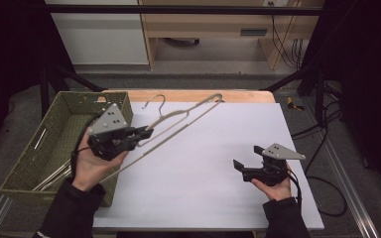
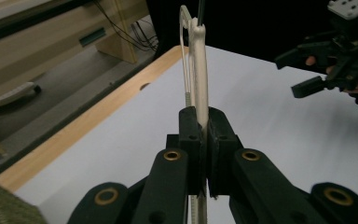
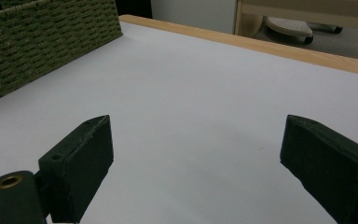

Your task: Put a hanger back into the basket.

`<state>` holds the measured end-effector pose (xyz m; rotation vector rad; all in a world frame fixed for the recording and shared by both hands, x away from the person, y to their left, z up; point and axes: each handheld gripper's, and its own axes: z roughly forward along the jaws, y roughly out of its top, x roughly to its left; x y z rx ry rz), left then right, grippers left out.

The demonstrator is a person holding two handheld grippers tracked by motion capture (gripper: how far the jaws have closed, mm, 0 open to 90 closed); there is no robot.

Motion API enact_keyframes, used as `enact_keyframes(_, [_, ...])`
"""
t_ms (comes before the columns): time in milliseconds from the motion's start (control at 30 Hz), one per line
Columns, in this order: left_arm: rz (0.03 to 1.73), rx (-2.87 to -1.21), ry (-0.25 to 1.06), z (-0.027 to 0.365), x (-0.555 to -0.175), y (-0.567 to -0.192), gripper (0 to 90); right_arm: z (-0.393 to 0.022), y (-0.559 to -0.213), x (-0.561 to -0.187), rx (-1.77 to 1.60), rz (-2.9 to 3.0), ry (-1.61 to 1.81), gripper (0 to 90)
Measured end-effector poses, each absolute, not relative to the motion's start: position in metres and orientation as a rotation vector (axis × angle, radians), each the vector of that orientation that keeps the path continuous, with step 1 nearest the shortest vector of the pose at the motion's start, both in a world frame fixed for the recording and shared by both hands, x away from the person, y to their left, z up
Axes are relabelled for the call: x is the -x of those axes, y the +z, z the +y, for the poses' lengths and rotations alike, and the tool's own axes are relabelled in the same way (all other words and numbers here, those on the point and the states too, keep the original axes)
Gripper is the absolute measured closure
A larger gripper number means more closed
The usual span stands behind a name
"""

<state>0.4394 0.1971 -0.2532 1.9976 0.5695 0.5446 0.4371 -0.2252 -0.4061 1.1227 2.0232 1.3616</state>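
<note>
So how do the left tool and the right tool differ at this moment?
The left tool is shut on a beige hanger; the right tool stands open with nothing between its jaws. The left tool is near the green basket, the right tool over bare white table. Both are black and hand-held.

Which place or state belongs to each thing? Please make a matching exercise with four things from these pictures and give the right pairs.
Things:
1. left gripper
2. right gripper
3. clothes hanger
4. woven basket

States:
A. stands at the table's left edge, with pale rods inside
B. jaws wide apart, nothing between them
C. lifted above the white table top, clamped at one arm
D. jaws shut on a pale bar

Pairs: 1-D, 2-B, 3-C, 4-A
</note>
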Motion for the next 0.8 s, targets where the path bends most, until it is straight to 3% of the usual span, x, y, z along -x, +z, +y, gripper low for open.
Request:
enact_keyframes(333, [0.681,-1.981,0.683,0.266,-0.454,-0.232,86.1,-0.225,-0.407,-0.438,-1.130,2.025,1.349,9.8])
enact_keyframes(800, [0.853,-1.949,0.733,0.357,-0.470,-0.273,86.1,-0.228,-0.406,-0.437,-1.143,2.016,1.348,9.2])
